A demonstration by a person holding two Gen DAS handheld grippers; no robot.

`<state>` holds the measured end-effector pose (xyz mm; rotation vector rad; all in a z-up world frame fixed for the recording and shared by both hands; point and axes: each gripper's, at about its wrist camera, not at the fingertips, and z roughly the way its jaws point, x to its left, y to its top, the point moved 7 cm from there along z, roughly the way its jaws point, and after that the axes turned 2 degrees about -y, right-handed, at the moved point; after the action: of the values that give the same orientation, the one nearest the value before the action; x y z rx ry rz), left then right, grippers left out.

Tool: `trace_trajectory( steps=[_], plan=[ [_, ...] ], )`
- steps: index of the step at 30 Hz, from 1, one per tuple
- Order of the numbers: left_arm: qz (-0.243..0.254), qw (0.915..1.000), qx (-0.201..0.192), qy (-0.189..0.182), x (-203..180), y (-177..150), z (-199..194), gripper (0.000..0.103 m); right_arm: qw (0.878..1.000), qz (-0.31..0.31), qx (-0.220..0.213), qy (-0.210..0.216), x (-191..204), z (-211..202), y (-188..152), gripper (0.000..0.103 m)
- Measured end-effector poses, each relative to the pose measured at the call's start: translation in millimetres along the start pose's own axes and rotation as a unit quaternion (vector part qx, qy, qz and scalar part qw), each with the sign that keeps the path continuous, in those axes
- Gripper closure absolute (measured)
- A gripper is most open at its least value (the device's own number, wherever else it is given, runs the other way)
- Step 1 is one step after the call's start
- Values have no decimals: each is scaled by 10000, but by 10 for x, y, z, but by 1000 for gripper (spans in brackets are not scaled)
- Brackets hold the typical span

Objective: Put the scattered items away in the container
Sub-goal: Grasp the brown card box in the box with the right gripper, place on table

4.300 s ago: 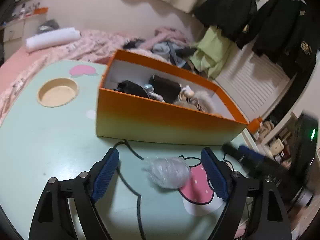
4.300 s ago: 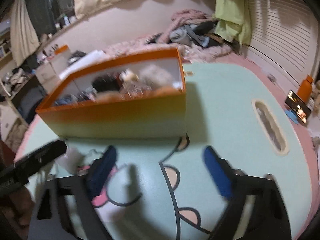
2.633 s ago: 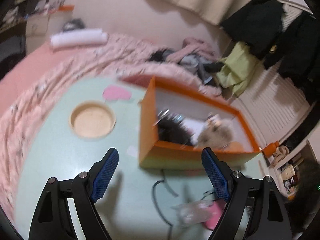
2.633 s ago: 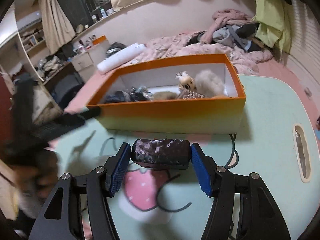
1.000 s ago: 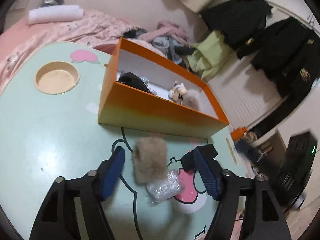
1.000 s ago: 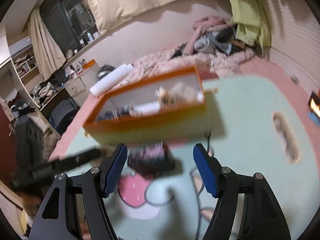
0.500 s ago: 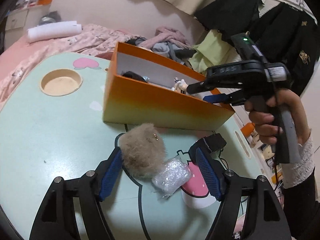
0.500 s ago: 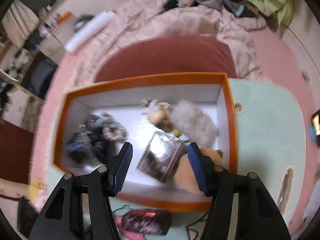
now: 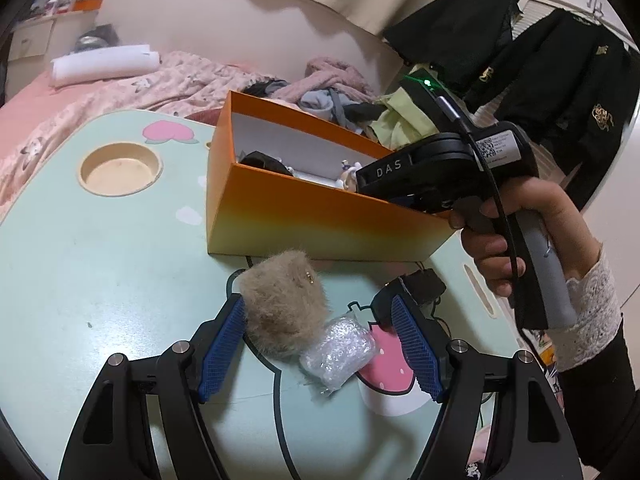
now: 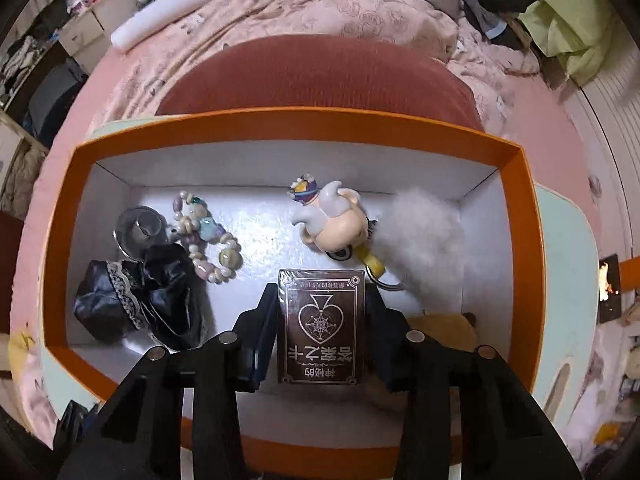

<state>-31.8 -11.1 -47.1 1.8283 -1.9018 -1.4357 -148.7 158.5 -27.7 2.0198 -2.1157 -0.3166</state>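
Both claws down: right claw point(image 10: 320, 320) closing around card box point(image 10: 321, 326).

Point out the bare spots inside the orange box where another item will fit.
Inside the orange box, bare floor runs along the back wall, between the bead bracelet and the figurine keychain. The near left corner below the black pouch looks free. The right side is crowded: white pompom, card box.

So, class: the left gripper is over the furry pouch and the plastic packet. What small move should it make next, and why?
Probably close the left gripper on the furry pouch. Its jaws stand open around the pouch and the plastic packet, both outside the orange box. The pouch already touches one pad, so it looks the easier grab.
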Motion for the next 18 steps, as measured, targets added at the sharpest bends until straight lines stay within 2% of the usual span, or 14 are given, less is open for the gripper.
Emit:
trace_trajectory(
  steps=[3,5,8,10,14,18],
  plan=[
    [-38,10000,16,7,3,-9,13,29,9987,148,-390,305,24,-163,31,61],
    [-43,10000,50,21,3,-13,27,29,9941,170,-965,472,30,-437,102,61],
    [-42,10000,73,47,13,-5,36,29,9803,223,-1826,718,-15,-958,50,61],
    [-38,10000,48,60,8,8,19,29,9720,297,-2163,871,-89,-1222,-61,61],
    [-87,9999,-4,57,33,71,-19,29,9629,464,-2353,1237,-293,-1458,-434,61],
    [-4,10000,-45,38,-24,254,-47,29,9671,579,-2155,1223,-441,-1348,-842,61]
  ],
)
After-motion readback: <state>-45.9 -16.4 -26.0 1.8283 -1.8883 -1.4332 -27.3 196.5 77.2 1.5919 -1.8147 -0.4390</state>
